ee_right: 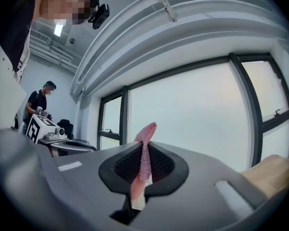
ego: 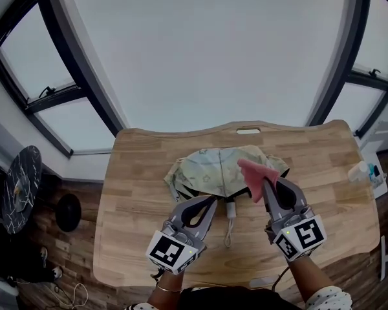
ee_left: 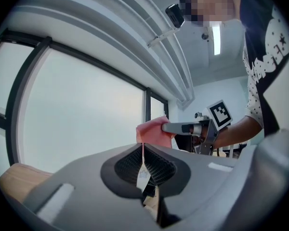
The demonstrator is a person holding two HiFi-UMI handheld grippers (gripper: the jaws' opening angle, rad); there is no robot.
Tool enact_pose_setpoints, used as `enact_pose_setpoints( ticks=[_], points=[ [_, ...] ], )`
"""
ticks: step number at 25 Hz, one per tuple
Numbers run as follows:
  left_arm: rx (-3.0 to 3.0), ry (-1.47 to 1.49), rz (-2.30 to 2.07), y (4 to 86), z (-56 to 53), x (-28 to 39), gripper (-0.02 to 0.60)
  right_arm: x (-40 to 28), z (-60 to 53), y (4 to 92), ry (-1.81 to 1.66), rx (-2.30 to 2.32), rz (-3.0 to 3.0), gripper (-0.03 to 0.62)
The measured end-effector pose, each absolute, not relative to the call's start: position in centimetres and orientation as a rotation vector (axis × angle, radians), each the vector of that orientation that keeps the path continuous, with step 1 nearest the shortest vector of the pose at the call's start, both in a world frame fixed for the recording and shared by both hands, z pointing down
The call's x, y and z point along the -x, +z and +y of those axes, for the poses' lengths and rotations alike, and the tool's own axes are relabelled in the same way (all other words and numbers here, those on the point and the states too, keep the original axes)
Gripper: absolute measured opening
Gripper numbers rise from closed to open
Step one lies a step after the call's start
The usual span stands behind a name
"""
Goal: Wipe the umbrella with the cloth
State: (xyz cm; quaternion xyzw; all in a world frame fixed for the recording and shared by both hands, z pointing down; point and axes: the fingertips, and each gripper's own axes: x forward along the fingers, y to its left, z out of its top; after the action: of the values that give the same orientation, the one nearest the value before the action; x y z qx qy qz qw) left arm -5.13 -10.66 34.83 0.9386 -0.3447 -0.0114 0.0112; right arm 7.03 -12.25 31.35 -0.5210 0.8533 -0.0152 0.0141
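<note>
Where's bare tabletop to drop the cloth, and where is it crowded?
Bare wood of the table lies left of the umbrella up to the left edge, and right of it towards the right edge. The near middle is crowded: the umbrella, its wrist strap, the left gripper and the right gripper holding the cloth.

light: bright daylight through windows [ego: 200, 50] | glare: overexposed white | edges: fisheye-bent, dark
</note>
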Motion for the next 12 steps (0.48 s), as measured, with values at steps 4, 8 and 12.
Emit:
enact_pose_setpoints(
  ticks=[4,8,12],
  points=[
    [-2.912,-0.051,-1.090,35.8,-12.2,5.9,-0.014,-5.1,-14.6,32.5,-0.045,1.620,2.701,0.026],
    [-2.889,-0.047,-1.087,37.0,-13.8,6.3,-0.014,-3.3,-17.5,34.2,-0.042,1.617,2.752,0.026],
    [-2.868,-0.056,-1.099,37.8,-15.1,7.0,-0.015,-1.4,-20.3,35.9,-0.037,1.604,2.819,0.026]
  ],
)
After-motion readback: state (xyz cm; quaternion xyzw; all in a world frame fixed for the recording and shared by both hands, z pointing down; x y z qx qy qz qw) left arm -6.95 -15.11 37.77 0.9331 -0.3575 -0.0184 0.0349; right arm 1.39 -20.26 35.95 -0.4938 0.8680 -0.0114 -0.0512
